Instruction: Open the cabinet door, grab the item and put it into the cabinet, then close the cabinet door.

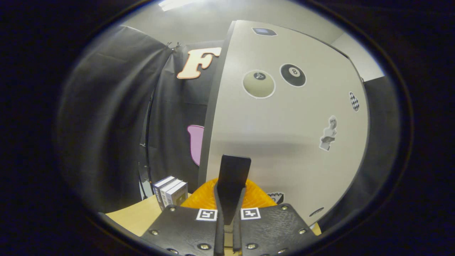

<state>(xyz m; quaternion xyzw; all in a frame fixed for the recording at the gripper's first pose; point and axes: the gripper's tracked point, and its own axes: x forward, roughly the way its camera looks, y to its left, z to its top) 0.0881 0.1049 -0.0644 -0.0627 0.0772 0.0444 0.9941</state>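
Pressing together with no gap between them, the jaws grasp nothing, and their tips stand right at the closed cabinet door; whether they touch it cannot be told. An orange ribbed item lies on the table just under the jaws, close to the foot of the door. Stickers dot the door beyond the jaws, among them a pale ball and a black ball. Three small boxes stand left of the jaws, beside the cabinet's edge.
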